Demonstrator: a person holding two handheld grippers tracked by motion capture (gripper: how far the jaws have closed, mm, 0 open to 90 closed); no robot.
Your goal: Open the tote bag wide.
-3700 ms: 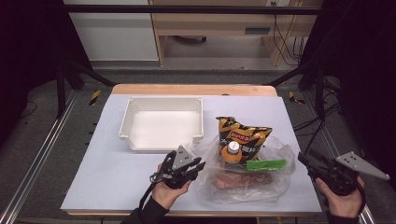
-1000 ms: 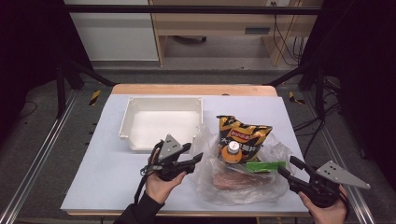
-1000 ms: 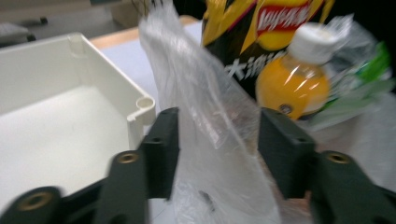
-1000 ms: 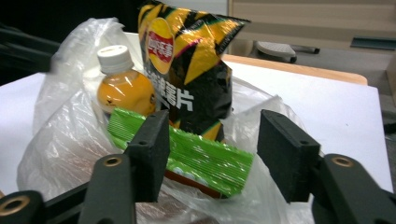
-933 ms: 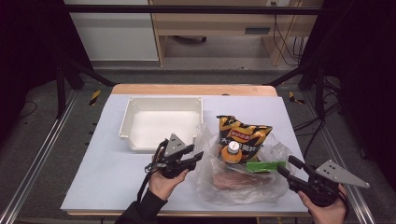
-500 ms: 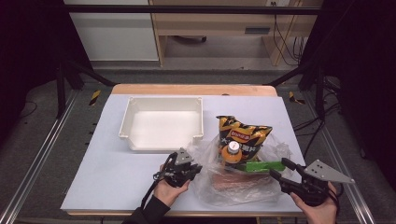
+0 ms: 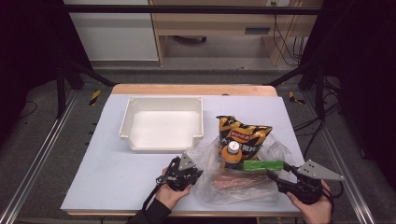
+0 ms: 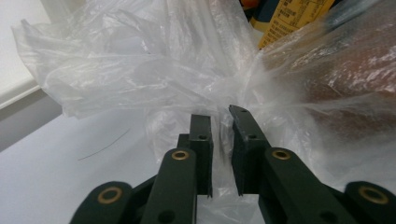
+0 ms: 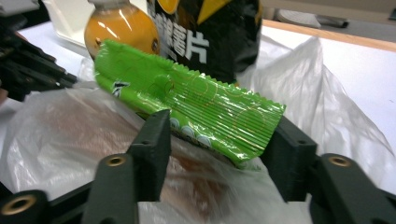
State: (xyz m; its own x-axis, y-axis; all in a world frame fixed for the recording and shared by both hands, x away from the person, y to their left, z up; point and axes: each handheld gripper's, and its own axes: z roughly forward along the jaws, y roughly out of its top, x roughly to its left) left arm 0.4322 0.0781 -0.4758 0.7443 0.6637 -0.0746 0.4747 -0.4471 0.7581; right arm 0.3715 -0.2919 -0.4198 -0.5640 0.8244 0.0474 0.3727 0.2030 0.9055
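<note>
A clear plastic bag (image 7: 211, 151) lies on the table's near right, holding a reddish pack (image 7: 238, 182). On it rest a black-and-yellow chip bag (image 7: 243, 133), an orange bottle (image 7: 232, 151) and a green packet (image 7: 261, 164). My left gripper (image 7: 198, 173) sits low at the bag's left edge. Its jaws have just closed in, then eased slightly, and pinch bag film (image 8: 140, 70) between the left gripper's (image 8: 222, 126) narrow gap. My right gripper (image 9: 222, 135) straddles the green packet's (image 9: 196, 102) near end. Its jaws have just been closing and touch the packet's edges.
An empty white tray (image 7: 161, 100) stands behind the left gripper, toward the table's middle back. Bare white tabletop (image 7: 112, 163) spreads to the left. A wooden strip (image 7: 196, 88) runs along the far edge, with dark floor and metal rails around.
My left gripper has sunk to the table at the bag's left edge and closed on its film. My right gripper has slid left up to the green packet.
</note>
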